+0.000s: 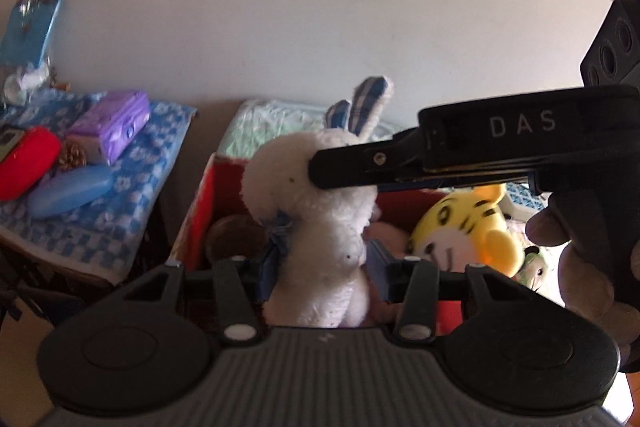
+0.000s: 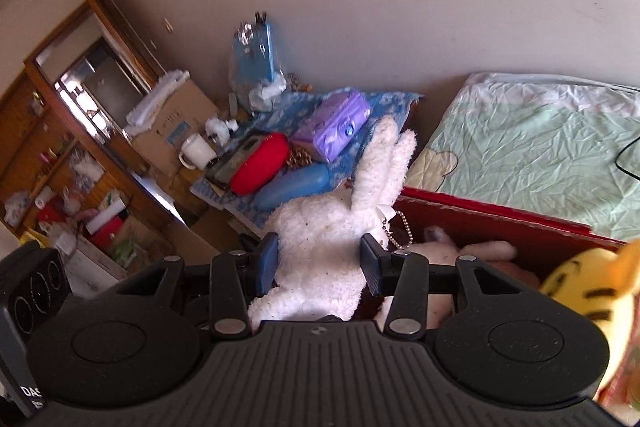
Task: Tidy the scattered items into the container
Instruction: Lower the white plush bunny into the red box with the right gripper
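Observation:
A white plush rabbit (image 1: 316,211) with blue striped ears is held upright over the red box (image 1: 208,187). My left gripper (image 1: 324,267) is shut on its body. My right gripper (image 2: 320,261) is shut on the rabbit's head (image 2: 320,239), and its finger (image 1: 360,167) reaches in from the right in the left wrist view. A bead chain (image 2: 396,231) hangs from the rabbit. A yellow tiger plush (image 1: 464,231) and a pale pink plush (image 2: 476,251) lie inside the red box (image 2: 500,223).
A side table with a blue checked cloth (image 1: 120,211) stands left of the box, holding a red case (image 1: 24,163), a blue case (image 1: 68,191), a purple pack (image 1: 116,123) and a pine cone (image 1: 72,155). A bed with a green sheet (image 2: 540,151) lies behind the box. Shelves (image 2: 60,147) stand far left.

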`<state>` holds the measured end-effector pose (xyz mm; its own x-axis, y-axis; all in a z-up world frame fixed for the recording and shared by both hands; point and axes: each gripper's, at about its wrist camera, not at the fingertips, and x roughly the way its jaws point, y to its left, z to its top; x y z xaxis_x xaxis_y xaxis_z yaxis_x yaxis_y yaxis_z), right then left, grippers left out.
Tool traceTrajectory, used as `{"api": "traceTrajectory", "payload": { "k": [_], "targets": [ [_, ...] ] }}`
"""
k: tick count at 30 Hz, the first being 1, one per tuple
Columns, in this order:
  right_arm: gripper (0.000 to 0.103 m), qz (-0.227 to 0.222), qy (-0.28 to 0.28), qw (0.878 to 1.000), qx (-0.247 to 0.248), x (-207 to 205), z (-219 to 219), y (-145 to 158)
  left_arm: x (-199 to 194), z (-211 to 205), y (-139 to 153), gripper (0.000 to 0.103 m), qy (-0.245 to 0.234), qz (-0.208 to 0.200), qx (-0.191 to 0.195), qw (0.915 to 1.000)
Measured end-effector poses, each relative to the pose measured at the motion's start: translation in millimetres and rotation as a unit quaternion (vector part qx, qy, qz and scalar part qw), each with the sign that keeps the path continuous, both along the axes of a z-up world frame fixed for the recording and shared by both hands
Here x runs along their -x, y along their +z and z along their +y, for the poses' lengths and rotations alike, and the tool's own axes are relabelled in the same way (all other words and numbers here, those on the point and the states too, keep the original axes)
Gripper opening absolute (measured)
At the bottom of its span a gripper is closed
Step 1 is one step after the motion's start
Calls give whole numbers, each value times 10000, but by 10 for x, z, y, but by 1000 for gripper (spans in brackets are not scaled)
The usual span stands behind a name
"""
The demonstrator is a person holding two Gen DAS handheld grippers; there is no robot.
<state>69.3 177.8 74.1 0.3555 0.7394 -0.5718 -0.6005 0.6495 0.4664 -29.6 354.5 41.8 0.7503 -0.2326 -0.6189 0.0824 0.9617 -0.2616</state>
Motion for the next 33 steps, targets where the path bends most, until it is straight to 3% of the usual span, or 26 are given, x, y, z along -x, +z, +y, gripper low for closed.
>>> {"api": "traceTrajectory", "payload": {
  "k": [8,21,27,33],
  "targets": [
    [46,158,131,9992,347,-184,332,-338,-251,185,-249,47,-13,483,7,9988],
    [50,222,-148,9985,488,-351,327,-524,-392,46,-268,62,-418,496,-235,9976],
    [50,397,-214,9979,461,-353,305,-564,-374,158,-227,67,-530,541,81,9971],
    [49,571,-152,9970,494,-319,363,-592,-334,126,-255,71,-700,551,133,9959]
  ]
}}
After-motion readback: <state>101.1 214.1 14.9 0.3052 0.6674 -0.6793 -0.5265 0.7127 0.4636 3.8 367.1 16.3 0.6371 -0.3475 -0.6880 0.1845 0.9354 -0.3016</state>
